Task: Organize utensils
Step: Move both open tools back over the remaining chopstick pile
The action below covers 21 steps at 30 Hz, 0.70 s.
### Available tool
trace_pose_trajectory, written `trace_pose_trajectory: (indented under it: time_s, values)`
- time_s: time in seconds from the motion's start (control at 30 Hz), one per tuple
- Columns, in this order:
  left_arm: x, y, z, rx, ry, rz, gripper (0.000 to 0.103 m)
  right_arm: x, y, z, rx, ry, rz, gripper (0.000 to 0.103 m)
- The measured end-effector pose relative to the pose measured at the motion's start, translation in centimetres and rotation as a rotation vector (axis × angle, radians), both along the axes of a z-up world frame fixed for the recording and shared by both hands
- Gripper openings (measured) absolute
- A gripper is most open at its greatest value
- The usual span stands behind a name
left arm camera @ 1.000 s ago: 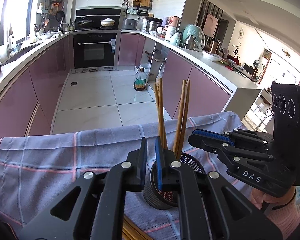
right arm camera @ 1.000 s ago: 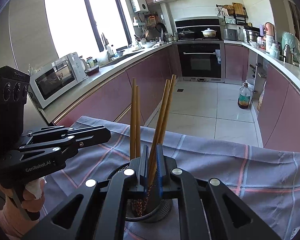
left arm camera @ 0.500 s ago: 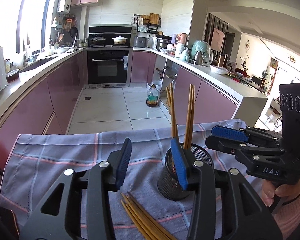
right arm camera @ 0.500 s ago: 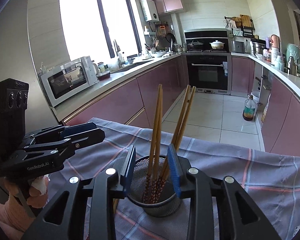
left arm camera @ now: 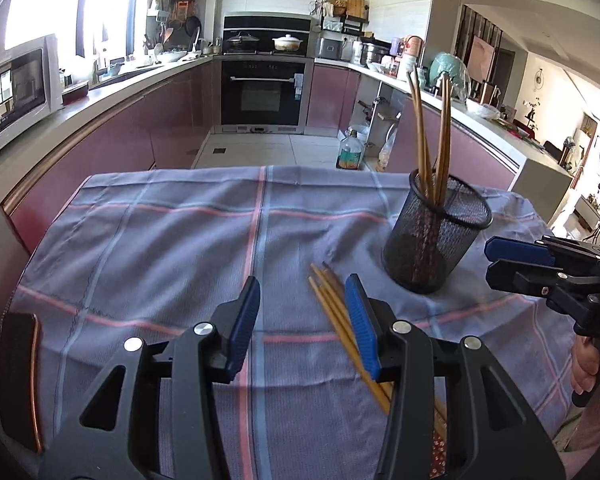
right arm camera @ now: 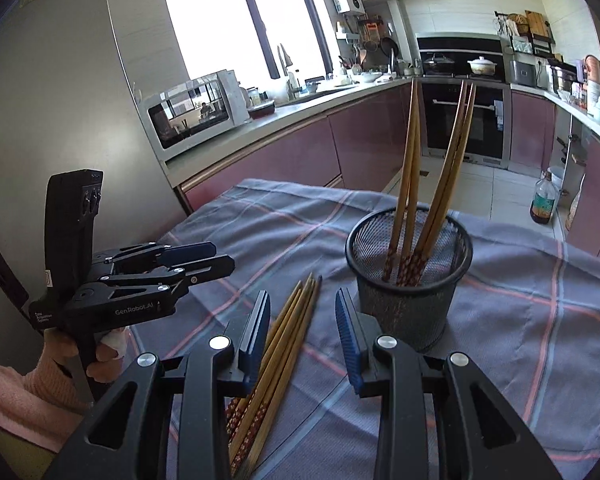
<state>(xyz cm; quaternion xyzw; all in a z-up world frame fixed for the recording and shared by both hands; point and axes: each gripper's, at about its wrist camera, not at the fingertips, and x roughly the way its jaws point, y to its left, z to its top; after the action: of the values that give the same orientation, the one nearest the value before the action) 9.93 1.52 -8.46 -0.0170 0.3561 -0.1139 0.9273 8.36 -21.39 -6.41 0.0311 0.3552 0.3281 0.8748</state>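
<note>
On the checked cloth (left arm camera: 160,240), loose chopsticks (right arm camera: 284,344) lie beside the mesh holder (right arm camera: 410,280), where four stand. Left gripper (left arm camera: 300,320) is opening, right gripper (right arm camera: 302,332) parted; both empty. Next, one pair must be straddled and pinched.

Two matte black tongs: left tongs (left arm camera: 302,322), lower centre of the left view; right tongs (right arm camera: 302,330), lower centre of the right view. Ribbed blue pads (left arm camera: 362,326) lining the fingers. Silver screws at the pivots. White lettering "GenRobot.AI" and "DAS" along the sides. Boxy black handle housings. Fuzzy pink sleeve (right arm camera: 24,396), lower left.
</note>
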Motion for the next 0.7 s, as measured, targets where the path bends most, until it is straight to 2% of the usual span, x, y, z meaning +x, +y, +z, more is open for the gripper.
trace_pose_trajectory:
  time_s: [0.23,0.7]
  values:
    - [-0.4,-0.7,-2.6,0.000,0.082,-0.040,0.044,-0.1,2.0,-3.9,-0.058,0.115,0.008,0.031]
    - [-0.7,-2.6,-4.6,0.000,0.162,-0.096,0.046,-0.1,3.0,-6.3,-0.085,0.175,-0.009,0.030]
